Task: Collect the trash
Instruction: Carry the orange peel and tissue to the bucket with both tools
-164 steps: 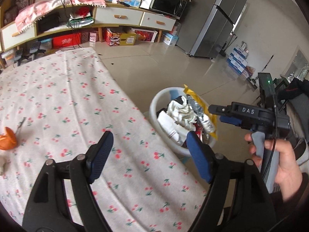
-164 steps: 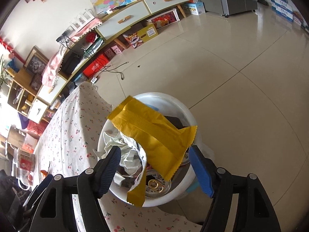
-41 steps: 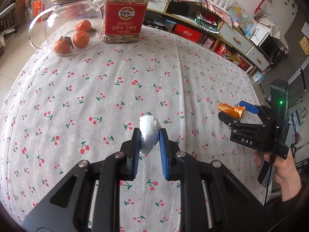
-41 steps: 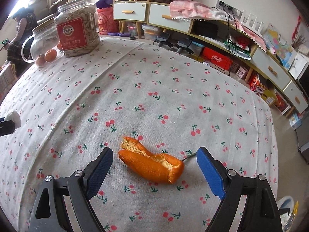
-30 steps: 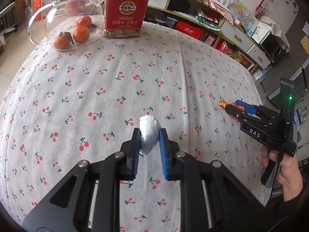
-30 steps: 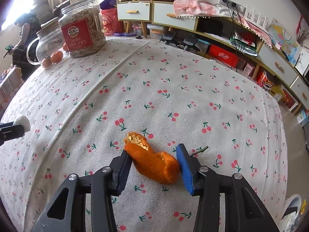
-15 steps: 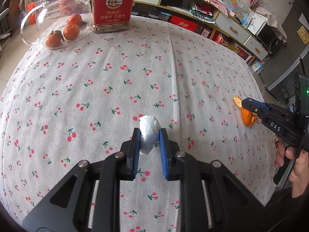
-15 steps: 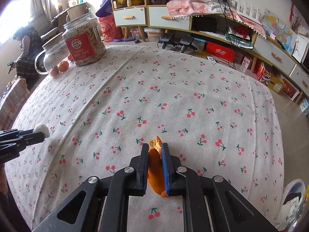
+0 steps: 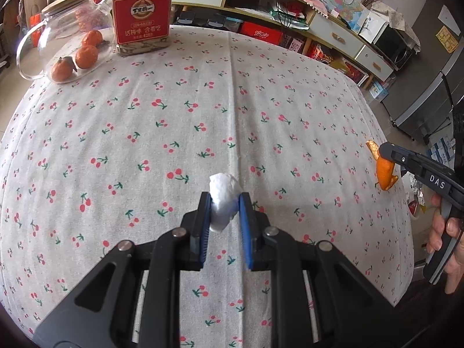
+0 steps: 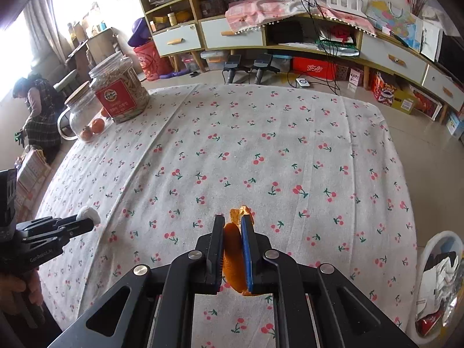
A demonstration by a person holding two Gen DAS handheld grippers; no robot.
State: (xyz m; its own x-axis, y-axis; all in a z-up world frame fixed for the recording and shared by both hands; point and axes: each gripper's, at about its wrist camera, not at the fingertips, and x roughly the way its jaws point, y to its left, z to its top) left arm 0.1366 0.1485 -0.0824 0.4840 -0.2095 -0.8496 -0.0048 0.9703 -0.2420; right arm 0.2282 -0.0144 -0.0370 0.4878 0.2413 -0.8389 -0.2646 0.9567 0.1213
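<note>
My left gripper is shut on a crumpled white tissue ball and holds it above the cherry-print tablecloth. My right gripper is shut on a piece of orange peel, lifted off the cloth. The peel also shows in the left wrist view at the table's right edge, in the right gripper. The left gripper with the tissue shows at the left of the right wrist view. The white trash bin, holding paper and wrappers, stands on the floor at lower right.
A jar of seeds with a red label and a glass jar holding tangerines stand at the table's far corner. Low cabinets line the wall behind. A person crouches at far left.
My right gripper closed on the orange peel and lifted it off the cloth, drawing back toward the table's right edge. My left gripper kept hold of the tissue and rose slightly.
</note>
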